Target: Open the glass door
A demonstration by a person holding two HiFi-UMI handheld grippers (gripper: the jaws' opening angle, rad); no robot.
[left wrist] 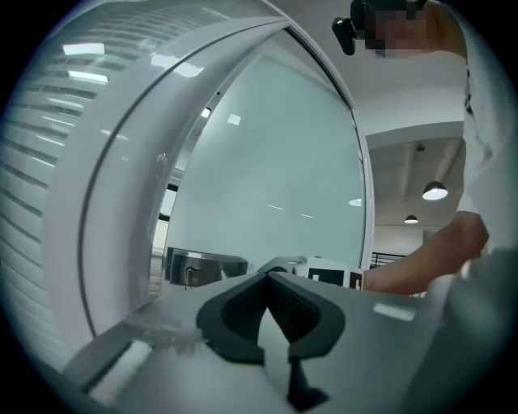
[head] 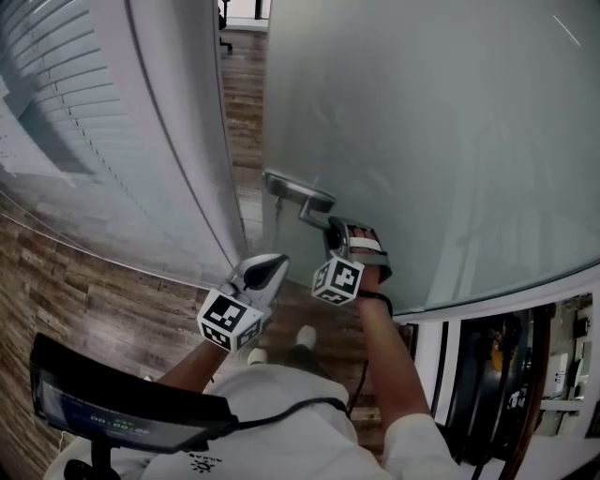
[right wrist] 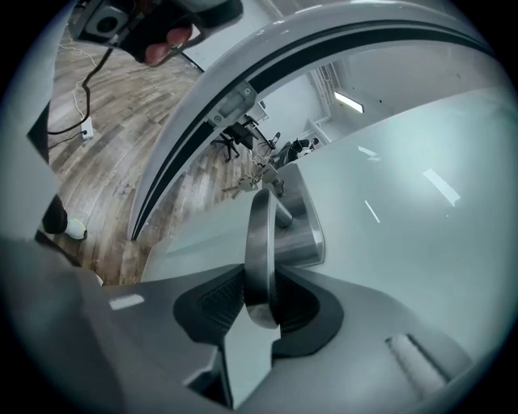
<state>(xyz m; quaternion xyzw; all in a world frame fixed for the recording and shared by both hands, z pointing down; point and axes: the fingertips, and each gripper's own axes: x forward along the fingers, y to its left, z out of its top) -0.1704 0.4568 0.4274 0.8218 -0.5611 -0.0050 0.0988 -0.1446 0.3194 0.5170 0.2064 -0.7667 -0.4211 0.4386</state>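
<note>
The frosted glass door (head: 450, 141) fills the right of the head view, with a metal lever handle (head: 300, 197) on its left edge. My right gripper (head: 335, 234) is shut on the end of that handle (right wrist: 261, 242), the lever standing upright between its pads (right wrist: 217, 299). A key (right wrist: 251, 182) hangs from the lock beside the handle plate (right wrist: 303, 230). My left gripper (head: 272, 267) hangs just left of and below the right one, apart from the door, shut with nothing in it (left wrist: 269, 279). It points toward the lock plate (left wrist: 202, 265).
A white door frame and a glass wall with blinds (head: 178, 141) stand at the left. The gap between frame and door shows wooden floor and an office chair (head: 223, 28). The person's shoe (head: 306, 335) and a dark screen (head: 122, 403) are below.
</note>
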